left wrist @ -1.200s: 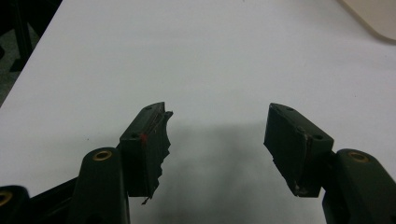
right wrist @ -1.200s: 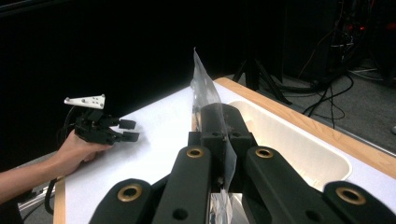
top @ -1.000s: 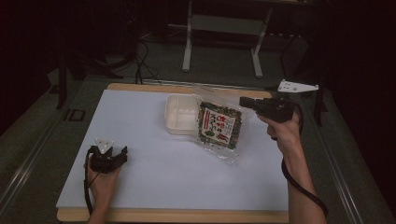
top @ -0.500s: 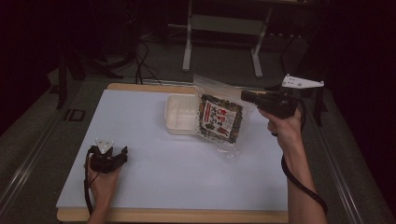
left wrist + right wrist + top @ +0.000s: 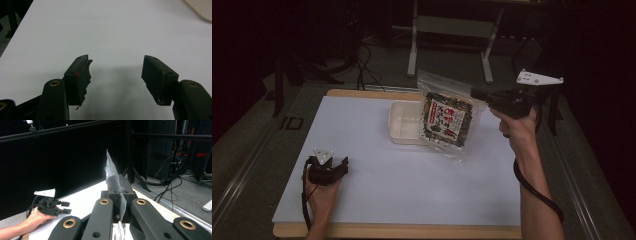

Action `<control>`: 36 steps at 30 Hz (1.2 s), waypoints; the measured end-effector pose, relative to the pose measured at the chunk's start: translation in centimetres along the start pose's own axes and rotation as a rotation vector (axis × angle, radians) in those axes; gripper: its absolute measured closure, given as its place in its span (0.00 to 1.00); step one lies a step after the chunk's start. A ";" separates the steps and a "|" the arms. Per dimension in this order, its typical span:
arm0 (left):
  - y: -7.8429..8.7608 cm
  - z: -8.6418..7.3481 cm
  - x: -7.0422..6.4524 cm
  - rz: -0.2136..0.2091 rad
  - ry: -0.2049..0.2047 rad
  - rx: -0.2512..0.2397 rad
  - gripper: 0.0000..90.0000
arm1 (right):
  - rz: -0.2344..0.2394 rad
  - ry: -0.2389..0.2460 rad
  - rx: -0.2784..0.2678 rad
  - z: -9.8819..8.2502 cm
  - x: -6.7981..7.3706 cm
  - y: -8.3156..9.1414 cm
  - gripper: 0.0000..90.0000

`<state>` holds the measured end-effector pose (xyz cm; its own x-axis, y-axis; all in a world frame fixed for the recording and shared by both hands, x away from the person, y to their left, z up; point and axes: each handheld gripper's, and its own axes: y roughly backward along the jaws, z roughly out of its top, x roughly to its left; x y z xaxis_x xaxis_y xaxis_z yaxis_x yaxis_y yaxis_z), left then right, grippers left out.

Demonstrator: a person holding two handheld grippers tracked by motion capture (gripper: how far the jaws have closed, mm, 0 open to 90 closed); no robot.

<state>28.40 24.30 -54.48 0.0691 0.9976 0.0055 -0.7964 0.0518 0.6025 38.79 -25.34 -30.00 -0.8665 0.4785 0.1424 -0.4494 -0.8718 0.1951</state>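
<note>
A: Bag first, high view. Clear plastic, printed dark packet inside, hanging off the worktop in the right gripper, which is held up in the air. It hangs just in front of the white tray and covers the tray's right part.

B: Grip point?

A: At the bag's top right edge. The jaw tips are small and dark against the dim background there, hard to make out. The print on the packet is too small to read.

B: Left side?

A: Left gripper sits low on the worktop near the front left, hand behind it, well apart from bag and tray. Can't tell the jaw state from up here.

B: Left gripper view?

A: Left gripper has its jaws spread wide, nothing between them, bare white worktop under them. Left pad's rubber looks ragged along the inner edge. One pale corner of the tray is cut off at the top right.

B: Right gripper view?

A: Right gripper jaws pressed together, pinching a thin edge of the clear bag. A film corner sticks up above the tips, more film shows low between the arms. The packet itself is hidden below the frame. Far left, the other hand with the left gripper, partly cut off. Background is mostly black, with cables and a stand at right.
</note>
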 end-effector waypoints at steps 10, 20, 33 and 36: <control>-0.1 0.0 0.0 -0.002 0.003 0.001 0.44 | 0.002 0.001 -0.007 0.4 -0.1 -0.8 1.00; -0.1 0.0 0.0 -0.002 0.005 -0.001 0.43 | 0.005 -0.011 -0.032 0.4 -0.6 -1.7 1.00; -0.1 0.0 0.0 -0.001 0.007 -0.001 0.43 | 0.008 -0.011 -0.056 0.8 -0.8 -3.0 1.00; -0.1 0.0 0.0 -0.001 0.007 -0.002 0.43 | 0.009 -0.010 -0.067 1.0 -0.9 -3.1 1.00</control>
<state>28.45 24.28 -54.53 0.0660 0.9978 -0.0008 -0.7973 0.0532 0.6012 41.20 -22.93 -29.82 -0.8683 0.4717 0.1537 -0.4558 -0.8808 0.1284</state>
